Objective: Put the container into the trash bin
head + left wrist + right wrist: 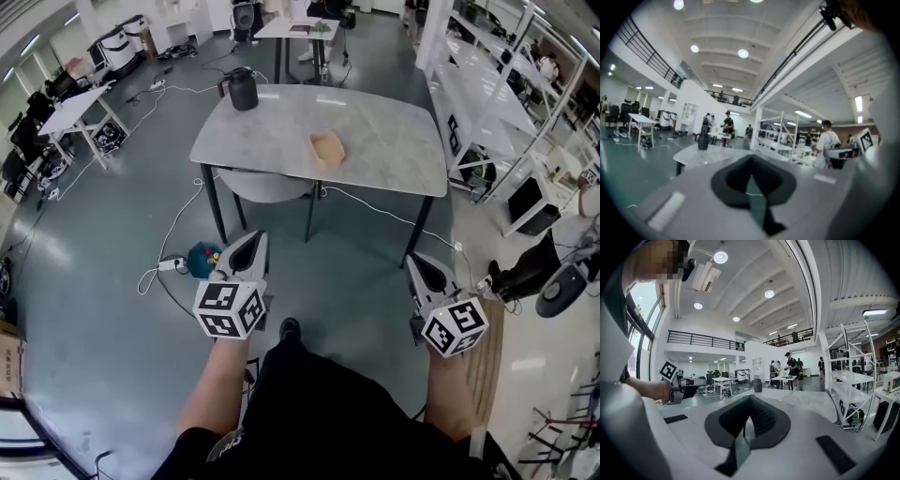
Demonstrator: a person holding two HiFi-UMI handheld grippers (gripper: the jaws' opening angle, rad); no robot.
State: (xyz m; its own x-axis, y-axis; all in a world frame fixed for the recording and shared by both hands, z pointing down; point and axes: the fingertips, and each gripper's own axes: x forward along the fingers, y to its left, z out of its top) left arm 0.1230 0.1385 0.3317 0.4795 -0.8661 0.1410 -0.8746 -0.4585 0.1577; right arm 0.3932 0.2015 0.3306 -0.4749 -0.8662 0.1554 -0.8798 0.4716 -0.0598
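A shallow tan container (327, 147) lies on the grey marble table (375, 173), right of its middle. Under the table's front edge a pale round bin (265, 186) shows. Both grippers hang low over the floor, well short of the table and pointing toward it. My left gripper (255, 236) has its jaws together with nothing in them, and in the left gripper view (751, 161) they meet at a point. My right gripper (417, 258) is shut and empty too, as the right gripper view (750, 400) also shows. The container itself is not visible in either gripper view.
A black jug (243, 89) stands on the table's far left corner. A blue object (203, 258) and cables lie on the floor left of the table legs. White shelving racks (487, 103) line the right side. People stand at another table (787, 378) beyond.
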